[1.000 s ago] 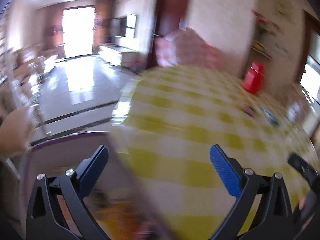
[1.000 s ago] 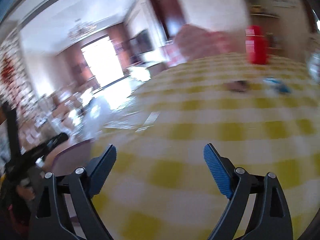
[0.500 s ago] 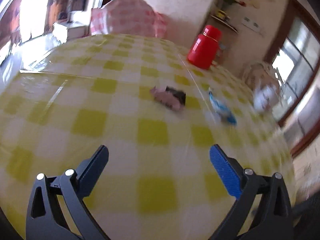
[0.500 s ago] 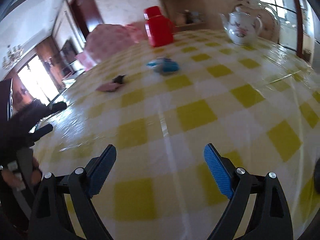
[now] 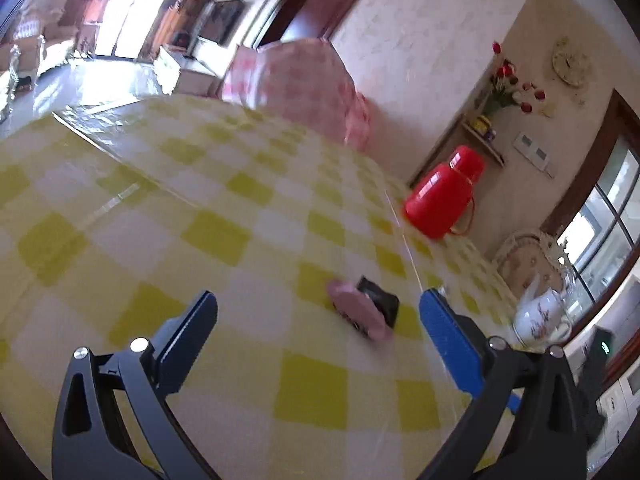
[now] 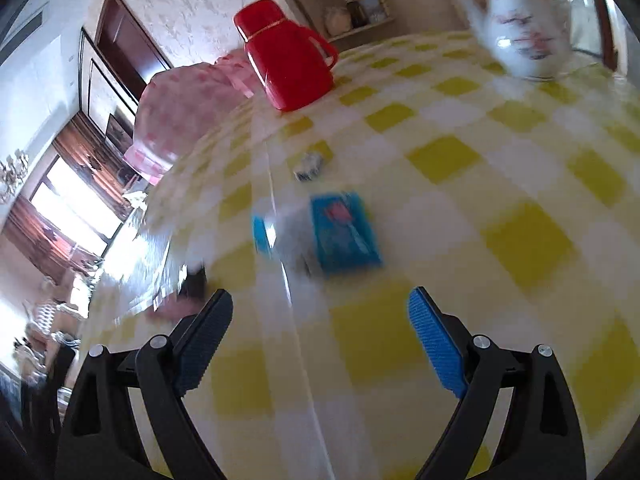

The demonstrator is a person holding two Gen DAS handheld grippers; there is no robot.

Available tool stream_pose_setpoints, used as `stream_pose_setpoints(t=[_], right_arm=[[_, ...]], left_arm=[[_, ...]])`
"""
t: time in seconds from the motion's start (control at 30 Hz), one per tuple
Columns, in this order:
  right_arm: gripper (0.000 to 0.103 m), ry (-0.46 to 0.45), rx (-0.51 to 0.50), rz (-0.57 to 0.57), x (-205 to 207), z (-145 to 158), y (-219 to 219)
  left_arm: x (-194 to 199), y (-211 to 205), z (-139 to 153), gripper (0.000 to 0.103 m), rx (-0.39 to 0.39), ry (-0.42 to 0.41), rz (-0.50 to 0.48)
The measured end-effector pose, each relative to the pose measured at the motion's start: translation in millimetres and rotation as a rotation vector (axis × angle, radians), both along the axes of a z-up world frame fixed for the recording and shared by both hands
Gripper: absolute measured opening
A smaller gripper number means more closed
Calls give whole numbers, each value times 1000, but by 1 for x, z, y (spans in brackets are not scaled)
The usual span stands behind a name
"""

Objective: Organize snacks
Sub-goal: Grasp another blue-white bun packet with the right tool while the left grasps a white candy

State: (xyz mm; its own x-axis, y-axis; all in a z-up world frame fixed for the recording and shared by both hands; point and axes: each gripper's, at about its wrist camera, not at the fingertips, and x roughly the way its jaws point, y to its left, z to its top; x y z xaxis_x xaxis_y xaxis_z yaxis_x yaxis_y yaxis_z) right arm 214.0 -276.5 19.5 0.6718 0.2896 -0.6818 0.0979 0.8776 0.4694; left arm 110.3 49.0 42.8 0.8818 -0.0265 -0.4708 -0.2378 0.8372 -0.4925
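A pink snack packet (image 5: 358, 310) lies against a black one (image 5: 380, 300) on the yellow checked tablecloth, just ahead of my left gripper (image 5: 318, 316), which is open and empty. In the right wrist view a blue snack packet (image 6: 344, 232) lies flat with a blurred blue-and-silver packet (image 6: 280, 240) at its left. A small wrapped snack (image 6: 310, 164) sits farther back. My right gripper (image 6: 320, 312) hovers open a short way in front of the blue packet. The pink and black packets (image 6: 184, 296) show blurred beside its left finger.
A red thermos jug (image 5: 442, 190) (image 6: 286, 56) stands at the far side of the table. A white flowered teapot (image 5: 538, 316) (image 6: 524, 36) stands toward the right edge. A pink covered chair (image 5: 296, 84) is behind the table.
Both grippers have swung from the room and table edge toward the snacks and come closer. The pink and black packets now lie near the left fingers, the blue packet near the right ones. Both stay open.
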Motion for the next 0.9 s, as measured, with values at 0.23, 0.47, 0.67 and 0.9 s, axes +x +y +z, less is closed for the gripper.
stream_pose_setpoints(t=[0.23,0.47,0.67,0.9], right_arm=[[88,115,68,-10,51,-11,10],[88,156,-223,62,61,-13,64],[70,171,-399,20,70,-14,78],[56,14,-429,162,-49,0,71]], left_arm=[[2,11,-5,101,-80,19,6],[0,10,-7,101,-74,30,13],[2,3,-5,101,-29,34,-17],[12,1,-10,101,5,99,-47]])
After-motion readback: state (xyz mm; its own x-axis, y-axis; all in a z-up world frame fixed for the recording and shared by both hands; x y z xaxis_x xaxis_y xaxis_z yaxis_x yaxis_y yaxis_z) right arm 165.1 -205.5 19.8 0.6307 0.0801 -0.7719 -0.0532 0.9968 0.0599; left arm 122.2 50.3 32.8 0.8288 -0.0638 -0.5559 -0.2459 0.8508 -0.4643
